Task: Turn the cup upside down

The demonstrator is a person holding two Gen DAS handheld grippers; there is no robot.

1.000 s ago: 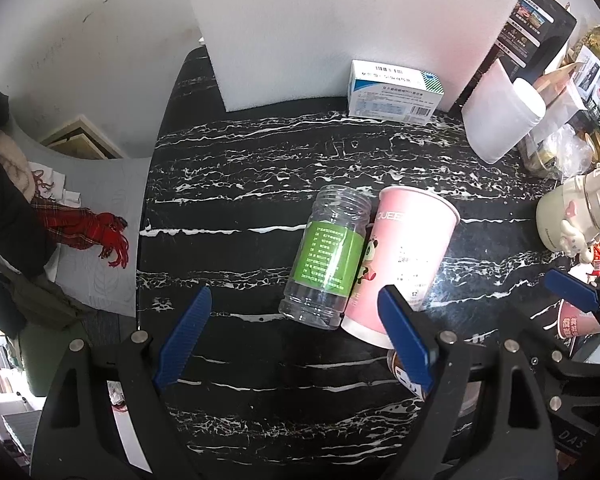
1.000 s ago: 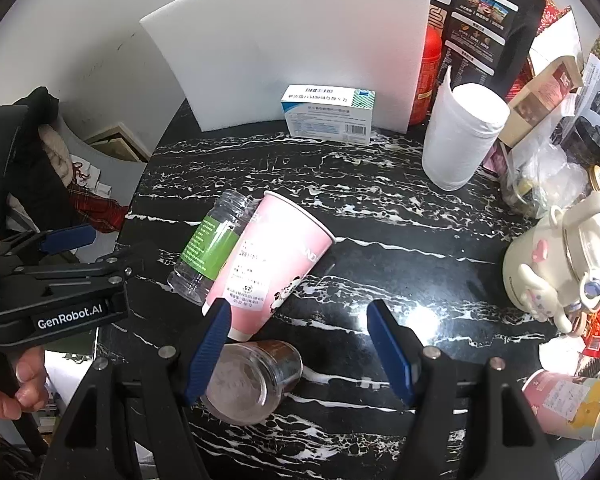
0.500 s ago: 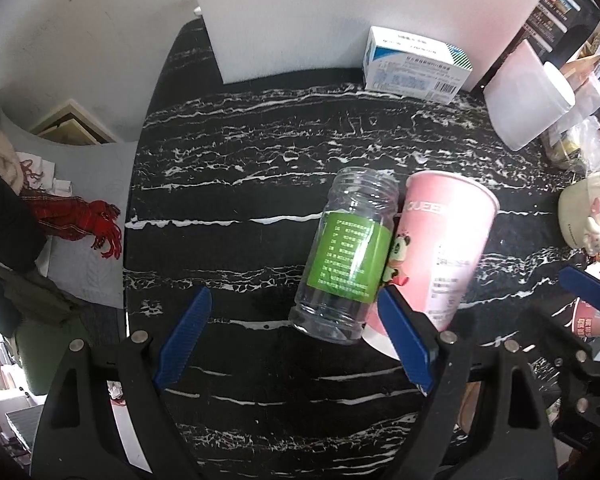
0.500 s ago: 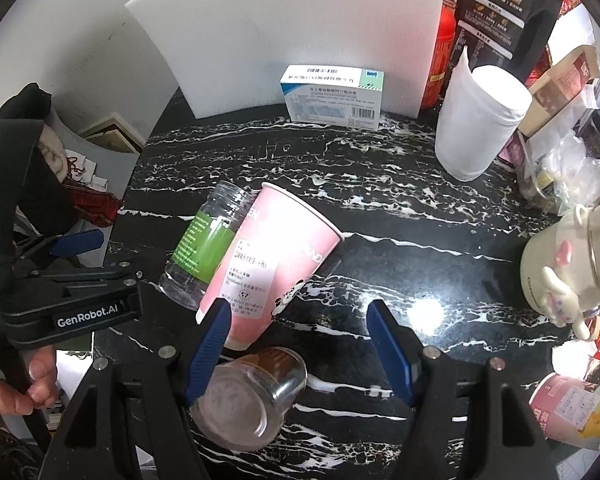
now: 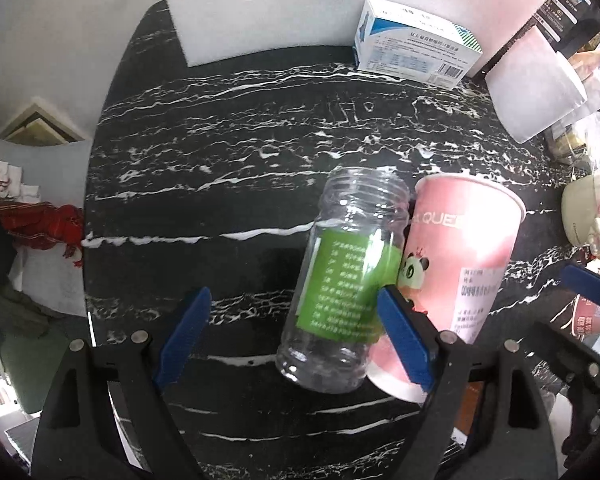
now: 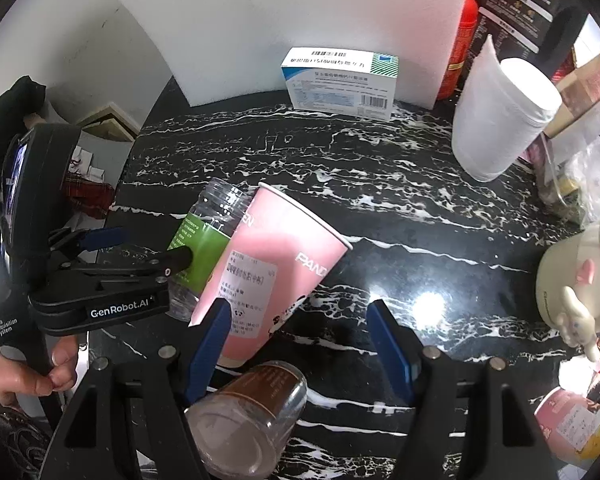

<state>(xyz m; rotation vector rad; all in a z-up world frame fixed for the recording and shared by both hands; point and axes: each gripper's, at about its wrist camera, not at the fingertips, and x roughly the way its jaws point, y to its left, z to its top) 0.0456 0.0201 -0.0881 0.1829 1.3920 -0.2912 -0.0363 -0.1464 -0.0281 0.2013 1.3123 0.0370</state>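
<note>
Pink paper cup is your landmark: it lies on its side on the black marble table, rim pointing toward the white foam board at the back. Touching the cup's left flank, a clear plastic jar with a green label also lies on its side, parallel to it. Just in front of the cup's base, a glass jar with brown residue lies tipped over.

Your left gripper has its jaws spread wide and holds nothing; its right blue finger sits at the seam where clear jar meets cup, the left finger well off to the jar's far side. Your right gripper is likewise spread and empty, its left finger over the cup's lower wall, its right finger out over bare table. Behind the cup, against the foam board, rests a white and blue box.
</note>
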